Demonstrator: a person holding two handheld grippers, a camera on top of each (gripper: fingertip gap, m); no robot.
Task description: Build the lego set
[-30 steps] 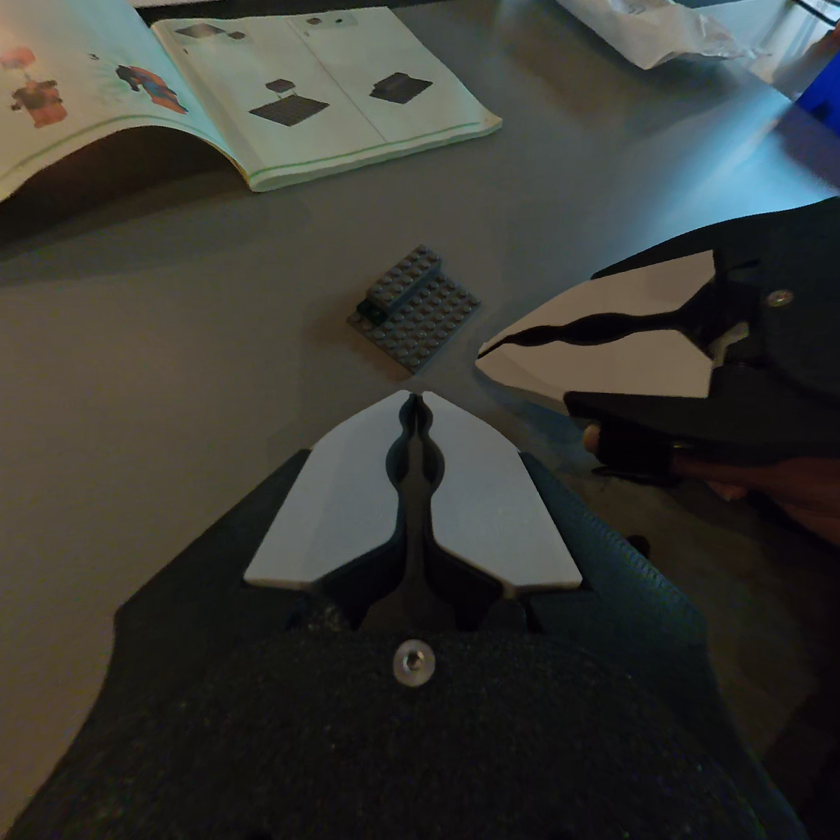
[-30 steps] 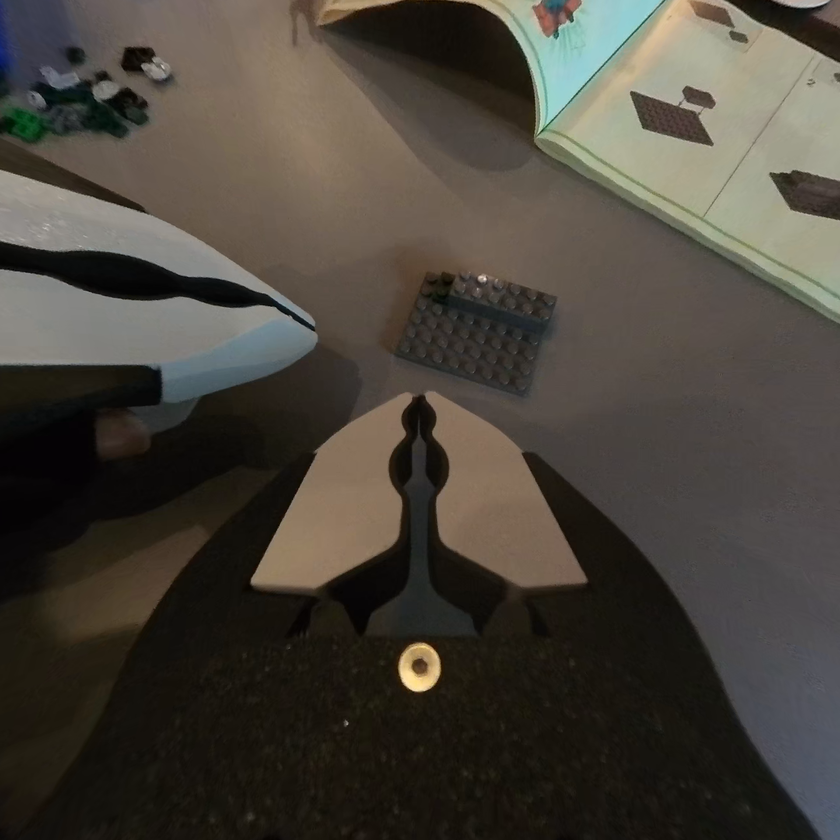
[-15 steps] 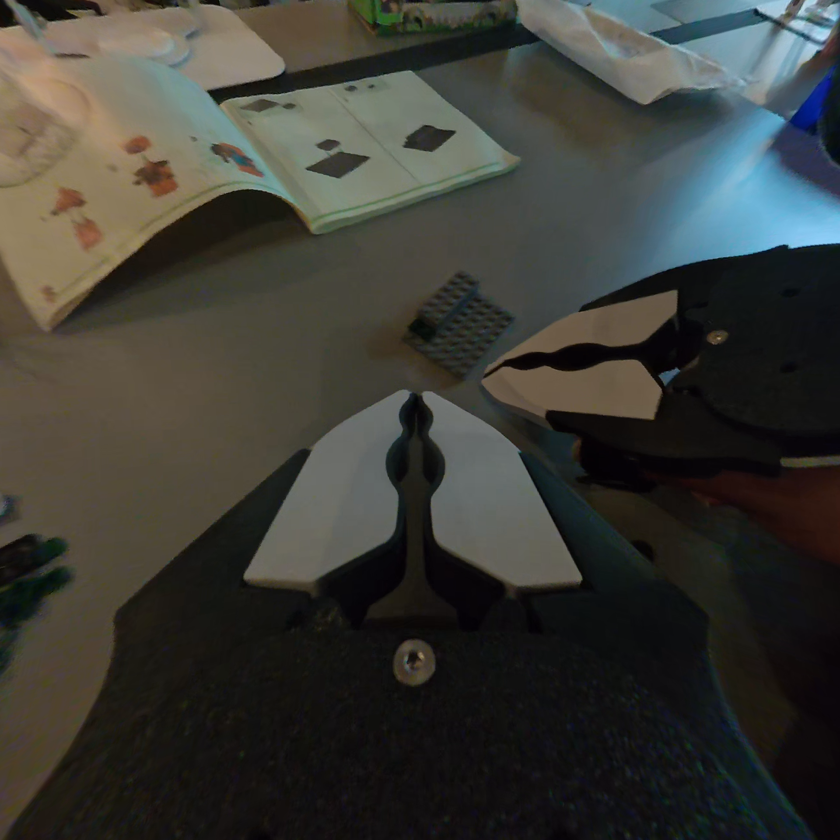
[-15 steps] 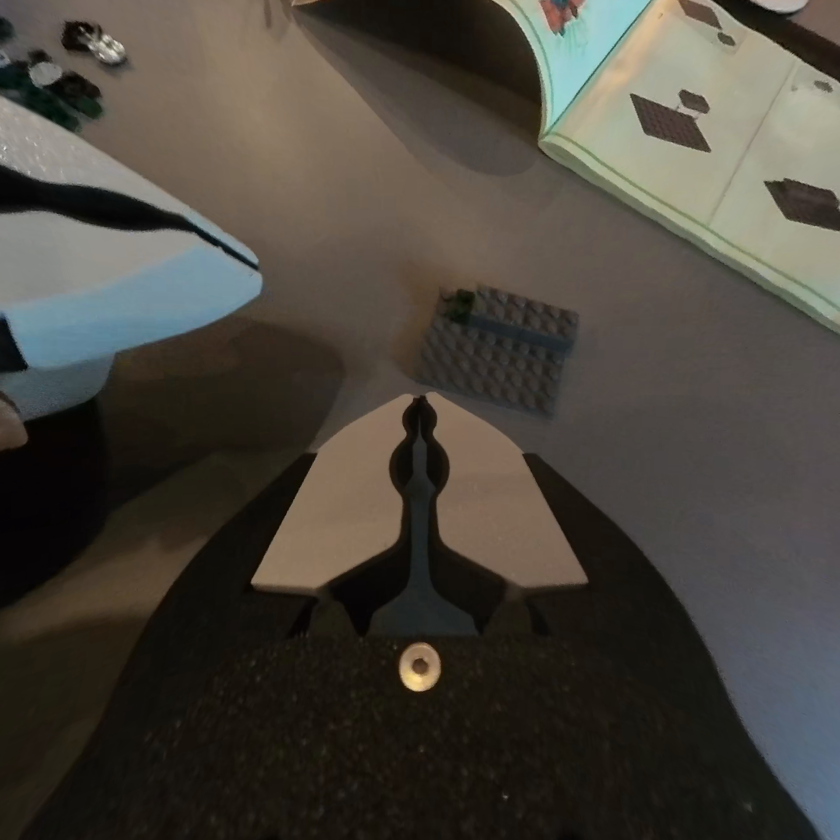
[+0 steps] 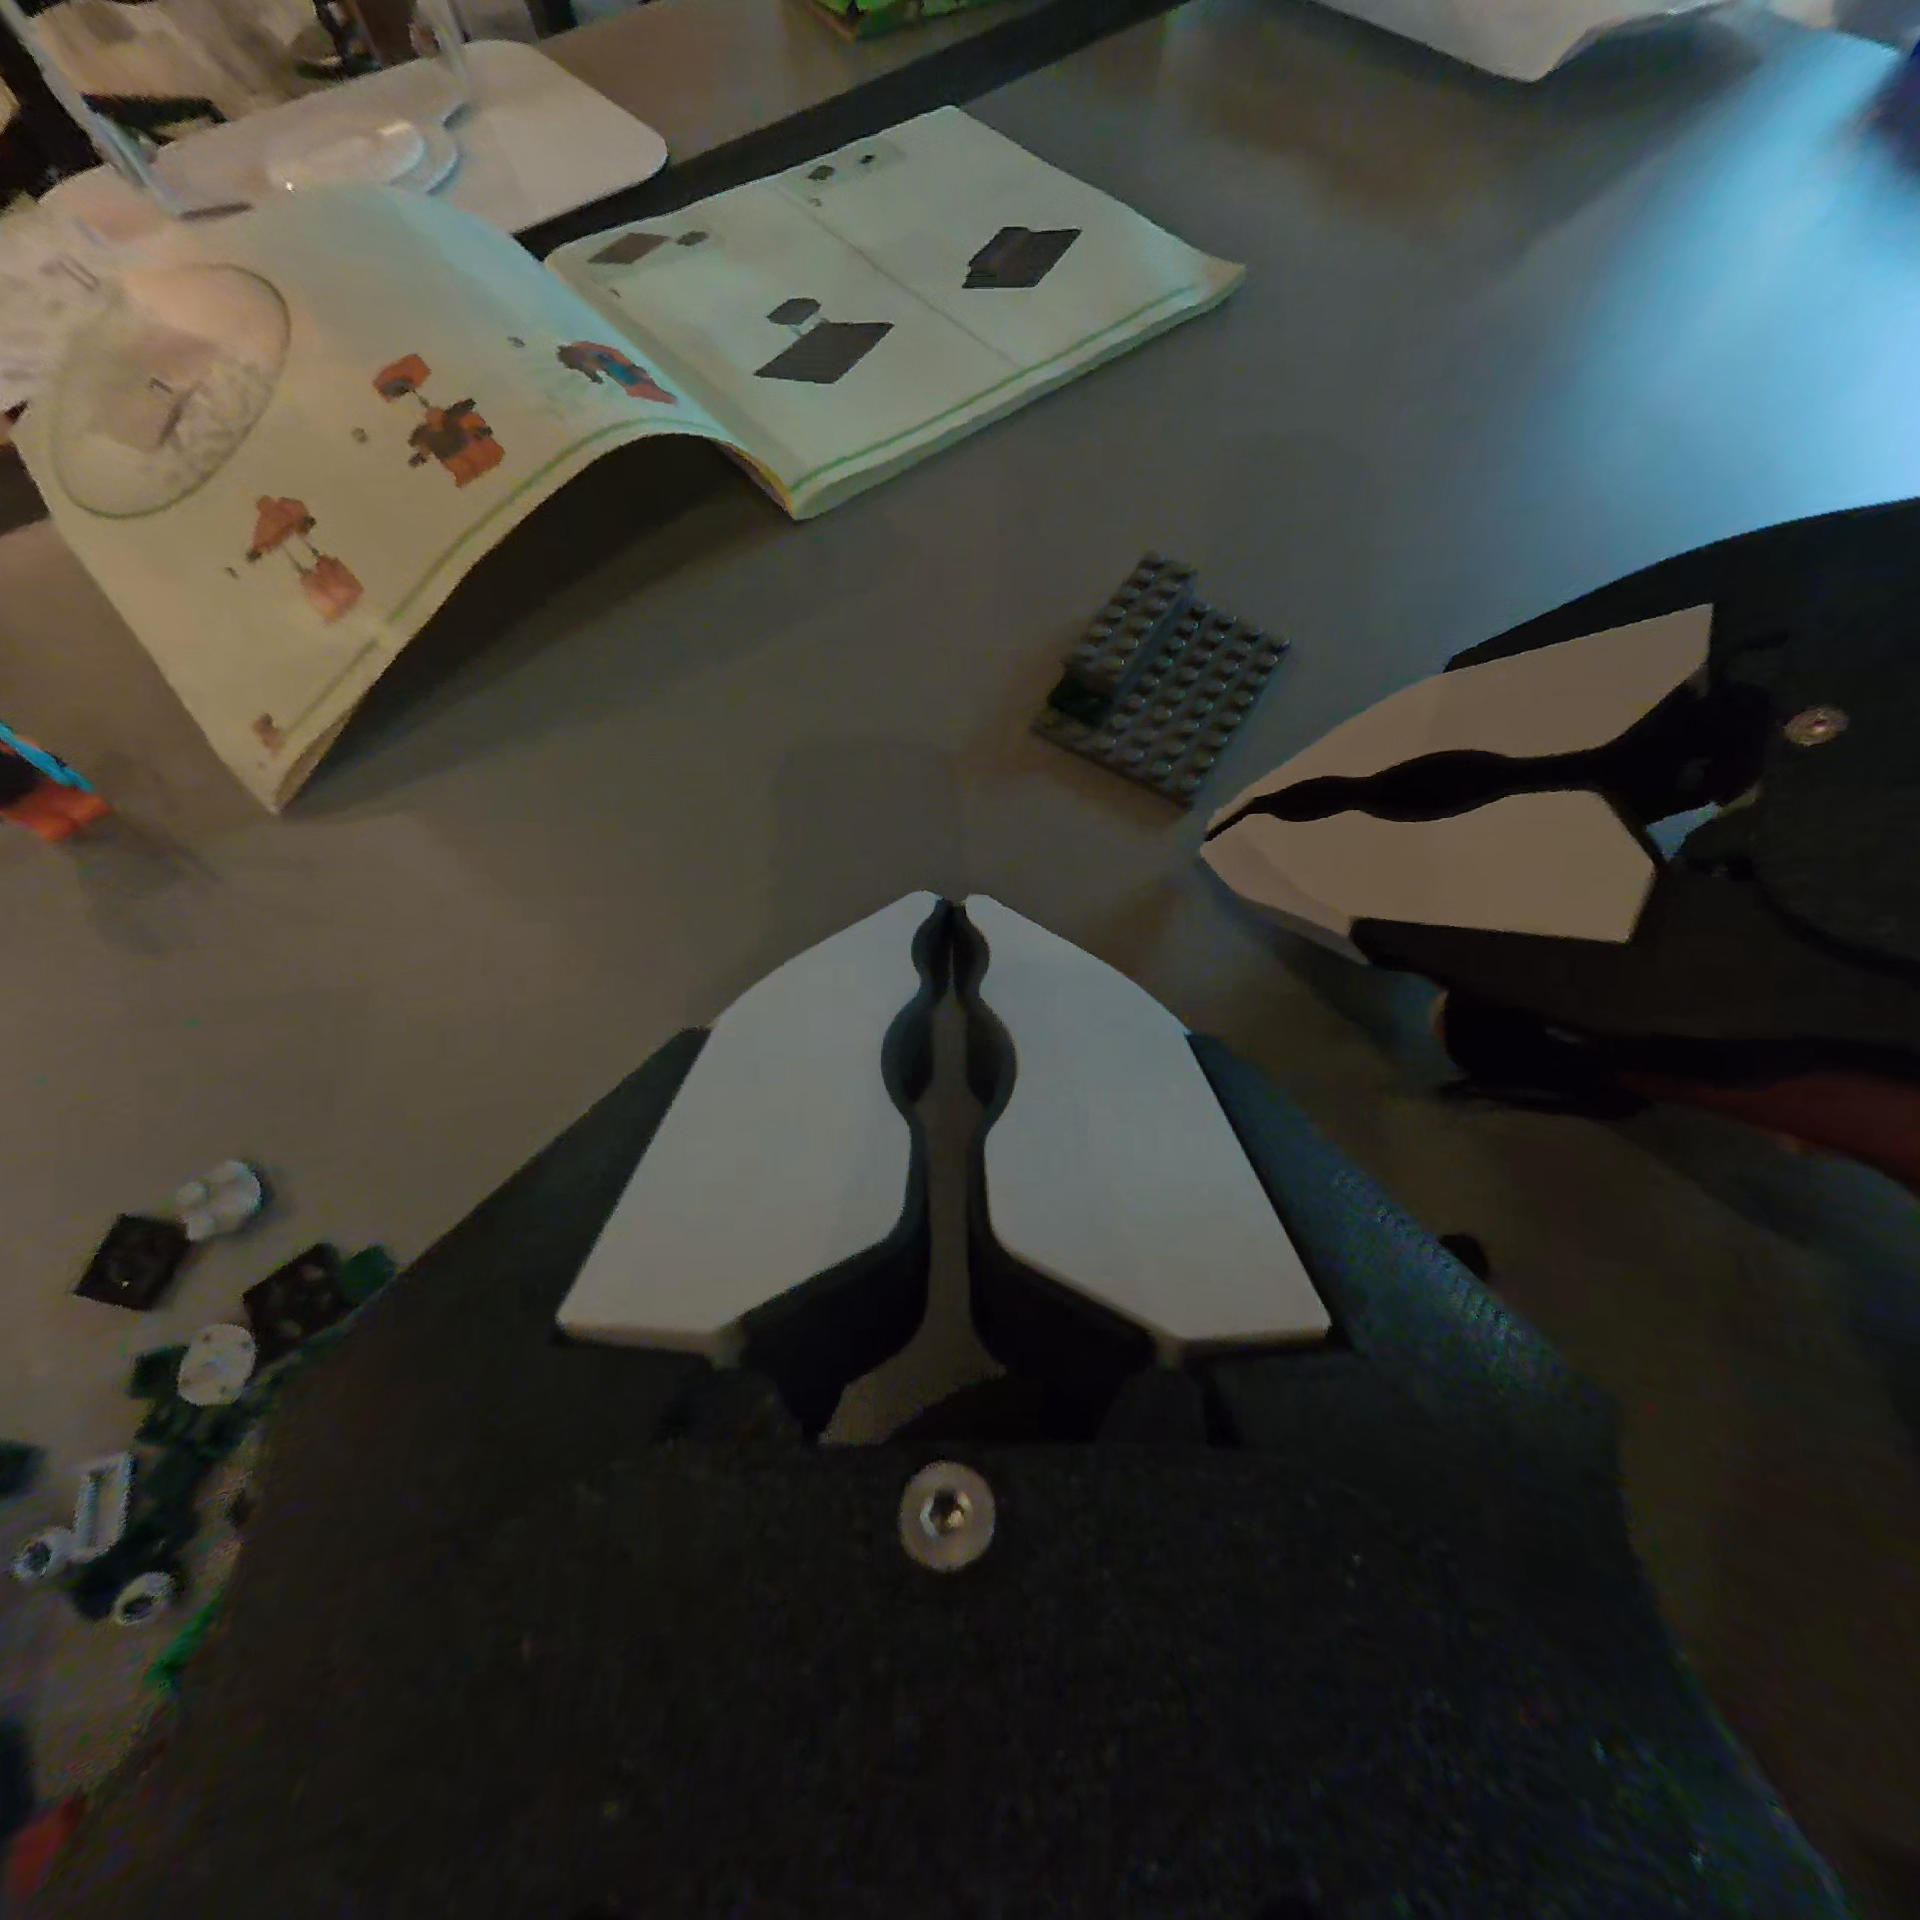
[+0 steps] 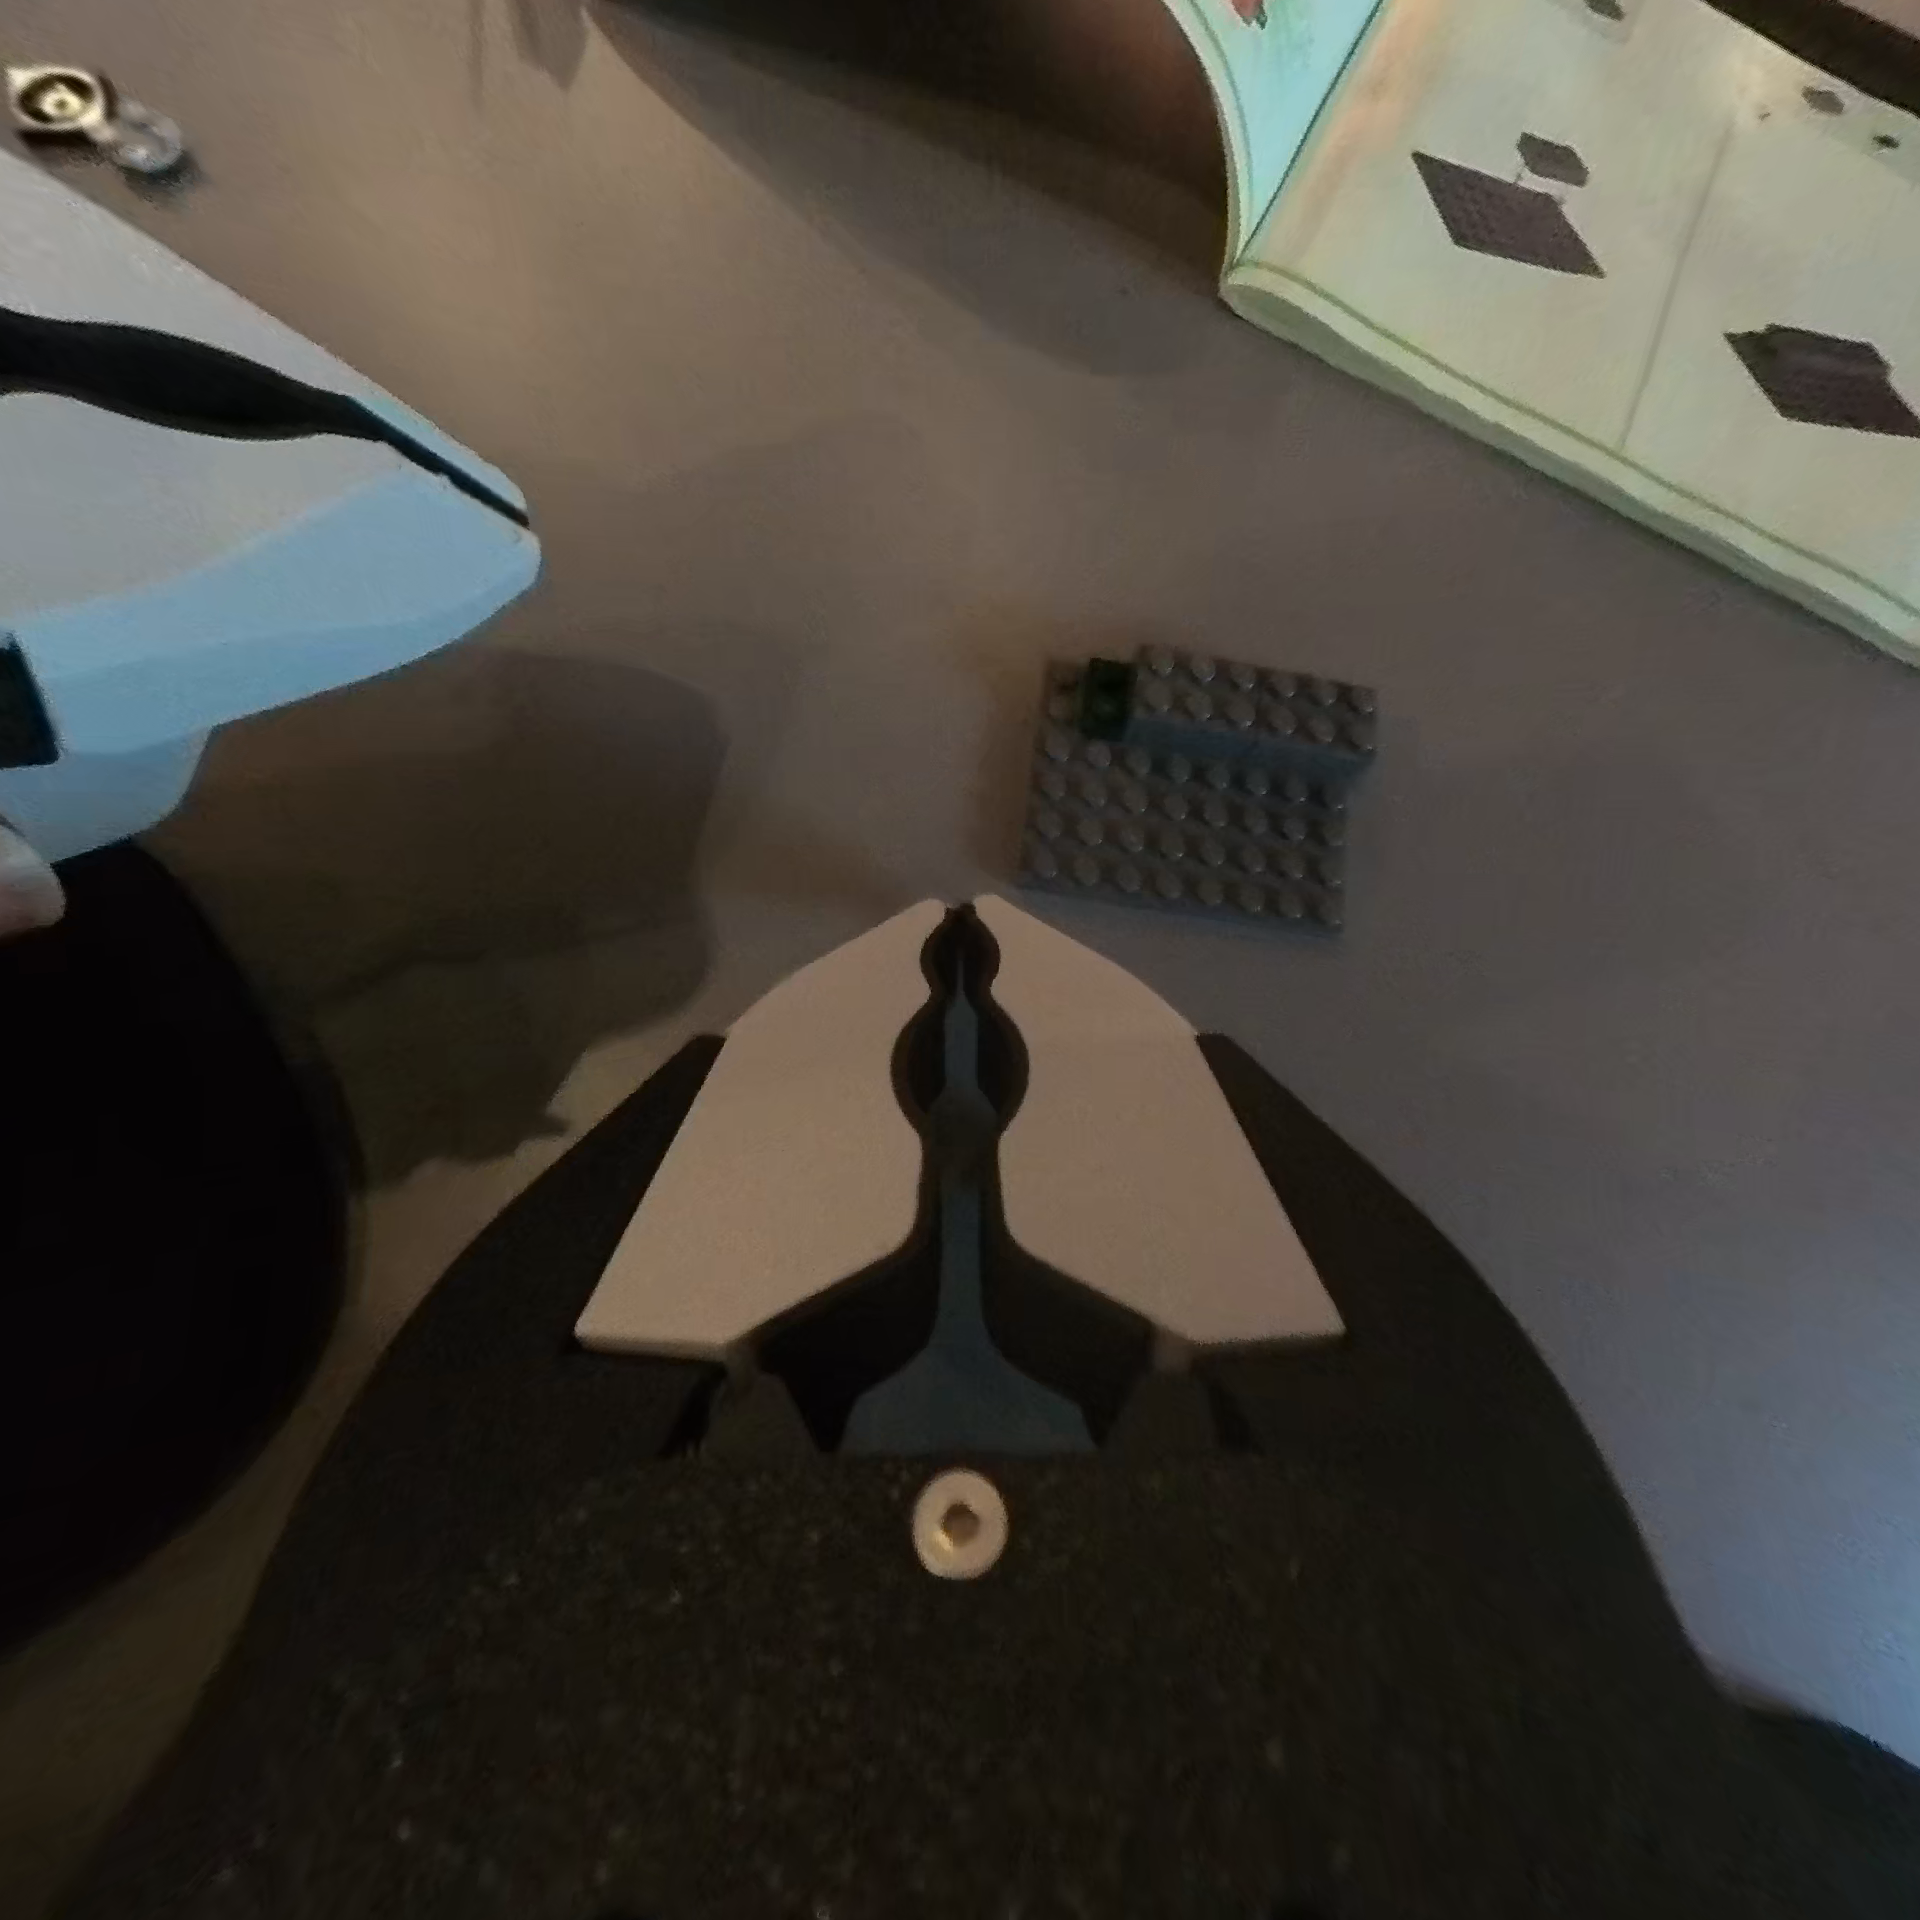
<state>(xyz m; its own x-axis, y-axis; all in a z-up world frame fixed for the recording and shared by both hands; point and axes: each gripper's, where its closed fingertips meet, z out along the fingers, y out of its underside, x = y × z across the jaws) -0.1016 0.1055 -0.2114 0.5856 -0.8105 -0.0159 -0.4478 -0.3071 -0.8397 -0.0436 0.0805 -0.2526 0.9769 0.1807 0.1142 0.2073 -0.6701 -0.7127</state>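
Note:
A dark grey studded baseplate lies flat on the grey table, with a long grey brick along one edge and a small dark green brick at that brick's end. It also shows in the right wrist view. My left gripper is shut and empty, hovering short of the plate and to its left. My right gripper is shut and empty, just short of the plate's near left corner. It shows in the left wrist view at the right. The left gripper shows in the right wrist view.
An open instruction booklet lies beyond the plate and also shows in the right wrist view. Several loose small pieces lie at the near left. A white tray and white bags sit at the back. Spacing between my two grippers at the tips: around 8 cm. The small dark green brick is about 5 cm from my right fingertips. The right camera catches it too, in the right wrist view.
My left gripper has pulled back and turned left, so the plate looks smaller and farther right and the loose pieces come into view. My right gripper has shifted left of the plate.

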